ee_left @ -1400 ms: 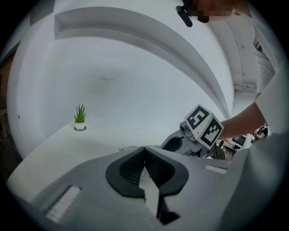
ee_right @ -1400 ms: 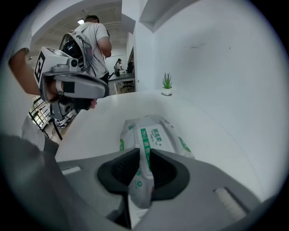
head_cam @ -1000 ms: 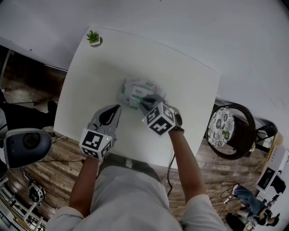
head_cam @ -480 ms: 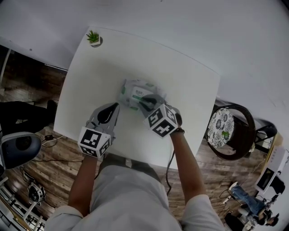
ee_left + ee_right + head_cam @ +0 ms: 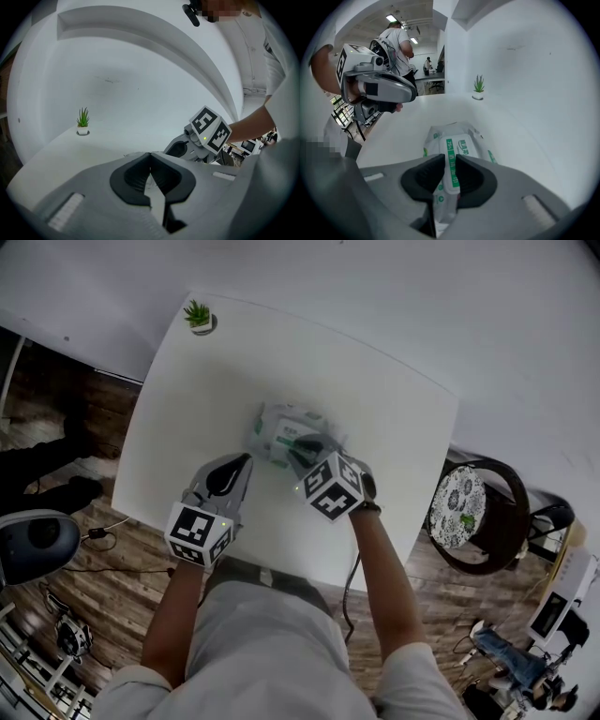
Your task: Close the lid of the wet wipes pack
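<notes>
The wet wipes pack lies in the middle of the white table; it is white and green. In the right gripper view its white lid, which has a green stripe, lies flat on the pack. My right gripper sits over the pack's near end. Its jaws are nearly shut, a narrow slit apart just above the lid. My left gripper is shut beside the pack's left near corner and holds nothing.
A small potted plant stands at the table's far left corner. A dark chair with a patterned cushion is right of the table. A round grey device is on the wooden floor at the left.
Both grippers stay almost where they were; the right one shifted slightly over the pack. The grey device on the floor has moved.
</notes>
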The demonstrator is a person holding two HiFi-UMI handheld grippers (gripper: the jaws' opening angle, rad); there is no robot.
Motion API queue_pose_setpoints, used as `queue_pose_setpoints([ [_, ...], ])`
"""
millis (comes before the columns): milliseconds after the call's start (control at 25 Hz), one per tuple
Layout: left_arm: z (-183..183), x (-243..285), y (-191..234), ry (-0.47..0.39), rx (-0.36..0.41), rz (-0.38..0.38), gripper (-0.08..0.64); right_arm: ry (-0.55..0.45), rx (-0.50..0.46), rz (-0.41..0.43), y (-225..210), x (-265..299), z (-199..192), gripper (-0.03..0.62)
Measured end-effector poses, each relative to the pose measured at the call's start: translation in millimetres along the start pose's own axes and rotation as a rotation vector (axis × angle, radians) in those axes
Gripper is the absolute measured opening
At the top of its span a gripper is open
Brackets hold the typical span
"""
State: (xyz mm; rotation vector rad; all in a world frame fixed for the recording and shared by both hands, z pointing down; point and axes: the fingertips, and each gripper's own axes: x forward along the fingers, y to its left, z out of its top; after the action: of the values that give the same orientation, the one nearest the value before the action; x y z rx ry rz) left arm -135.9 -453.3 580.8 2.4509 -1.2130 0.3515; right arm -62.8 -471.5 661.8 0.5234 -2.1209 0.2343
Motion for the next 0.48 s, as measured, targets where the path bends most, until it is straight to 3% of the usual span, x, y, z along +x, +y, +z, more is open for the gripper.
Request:
queue_pose_setpoints([
  [240,4,0,-4,-0.006,0.008,-0.012,0.006,-0.016,0.014,-0.01,-1,-1,0,0.078],
  [480,11,-6,-4,-0.025,0.008,-0.004,0.006,-0.138,0.163,-0.059,-8,-20,5,0.07],
])
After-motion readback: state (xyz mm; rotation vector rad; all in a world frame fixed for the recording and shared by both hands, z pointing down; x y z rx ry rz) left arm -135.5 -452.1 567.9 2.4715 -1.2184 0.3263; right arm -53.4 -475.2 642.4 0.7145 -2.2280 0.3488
